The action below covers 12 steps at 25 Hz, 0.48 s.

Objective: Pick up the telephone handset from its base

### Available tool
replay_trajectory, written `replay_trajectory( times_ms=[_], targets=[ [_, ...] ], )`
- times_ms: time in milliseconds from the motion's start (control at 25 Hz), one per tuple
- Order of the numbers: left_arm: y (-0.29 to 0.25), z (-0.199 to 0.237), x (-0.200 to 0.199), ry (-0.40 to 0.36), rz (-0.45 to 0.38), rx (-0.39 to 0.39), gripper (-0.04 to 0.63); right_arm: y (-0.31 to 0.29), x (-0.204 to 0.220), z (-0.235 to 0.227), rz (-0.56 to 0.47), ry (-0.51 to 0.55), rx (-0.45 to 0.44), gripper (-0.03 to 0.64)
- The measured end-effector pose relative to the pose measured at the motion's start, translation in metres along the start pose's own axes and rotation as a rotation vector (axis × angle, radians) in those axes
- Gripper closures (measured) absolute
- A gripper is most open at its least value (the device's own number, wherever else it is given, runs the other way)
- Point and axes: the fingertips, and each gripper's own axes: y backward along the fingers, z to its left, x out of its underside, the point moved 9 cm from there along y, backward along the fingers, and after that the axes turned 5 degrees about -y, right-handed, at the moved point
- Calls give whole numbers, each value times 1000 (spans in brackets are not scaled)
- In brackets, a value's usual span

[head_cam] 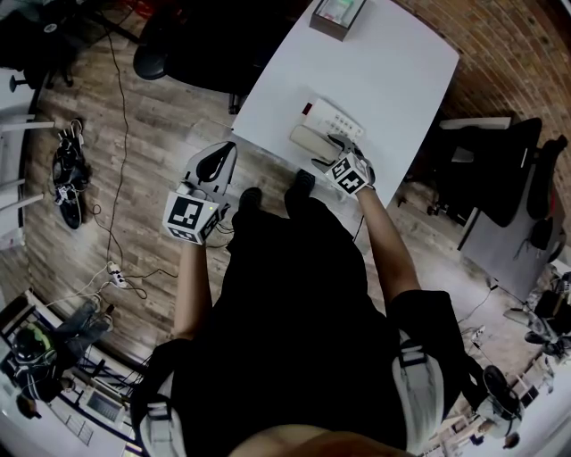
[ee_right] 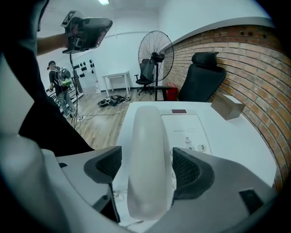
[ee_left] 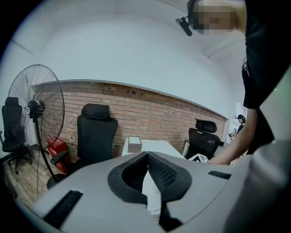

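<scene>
Right tool (ee_right: 148,166) is down over the phone, its jaws spread wide with the handset (ee_right: 148,154) standing between them. The left pad (ee_right: 109,164) shows a clear gap to the plastic. The right pad (ee_right: 184,168) sits much closer, just beside the handset's edge and over the keypad side. No squeeze on it yet: the handset lies in its cradle along the left side of the base (ee_right: 188,127).

From the head view, the phone sits close to the near edge of the desk (head_cam: 384,62), right in front of the person. The right tool (head_cam: 343,143) reaches in over that edge. Beyond the base (head_cam: 335,116) the white top runs bare, all the way to a small box (head_cam: 337,16) at the far end. There is plenty of free surface to the right of the keypad too.

Left tool (head_cam: 214,161) hangs off the desk entirely, out over the wooden floor (head_cam: 152,116) beside the near corner. Its jaws are pressed together with nothing in them (ee_left: 148,170). A black office chair (ee_right: 200,77) stands off the desk's far side.
</scene>
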Motion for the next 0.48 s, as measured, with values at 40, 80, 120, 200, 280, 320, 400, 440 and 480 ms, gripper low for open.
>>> replay_trajectory(
  times_ms=[40,80,120,200,280,320,400,440,480],
  targets=[
    [0,1,0,0,0,1,577,-1,0,0,3,7,0,281],
    [0,2,0,0,0,2,577,-2,0,0,7,12,3,289],
    [1,3,0,1,0,2,577,-2,-1,0,10,15,6,293],
    [1,5,0,1,1,0,577,-2,-3,0,11,16,8,306],
    [2,7,1,1,0,-1,577,-3,-4,0,10,16,11,319],
    [2,7,0,1,-1,-1,577,-3,-5,0,10,17,13,322],
    [1,8,0,2,-2,2,577,-2,-6,0,11,17,15,331],
    [1,9,-1,3,-3,4,577,-2,-6,0,13,18,16,334],
    [1,9,-1,3,-4,5,577,-3,-6,0,14,19,17,338]
  ],
)
